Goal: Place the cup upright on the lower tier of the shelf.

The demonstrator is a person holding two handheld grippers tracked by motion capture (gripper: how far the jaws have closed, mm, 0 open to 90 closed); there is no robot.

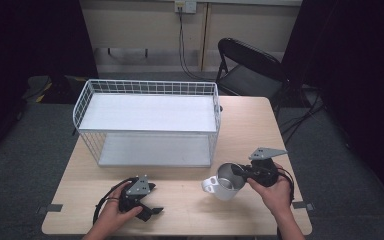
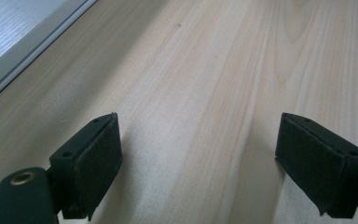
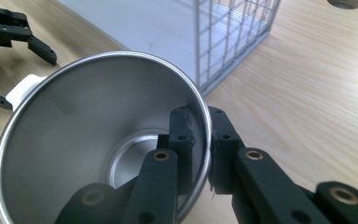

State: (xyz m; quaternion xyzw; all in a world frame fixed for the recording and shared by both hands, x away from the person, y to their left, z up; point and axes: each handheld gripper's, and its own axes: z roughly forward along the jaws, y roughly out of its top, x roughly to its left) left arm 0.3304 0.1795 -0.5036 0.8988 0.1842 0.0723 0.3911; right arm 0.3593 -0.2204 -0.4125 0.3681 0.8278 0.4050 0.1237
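Gripping the metal cup [image 1: 228,181] by its rim, my right gripper [image 1: 244,173] holds it tilted near the wire rack [image 1: 147,120]; my left gripper [image 1: 152,210] rests on the table [image 1: 250,125], jaws apart.

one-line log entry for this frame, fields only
right gripper: shut on mug rim, one jaw inside | mug: tilted, beside wire rack | left gripper: open, over bare table
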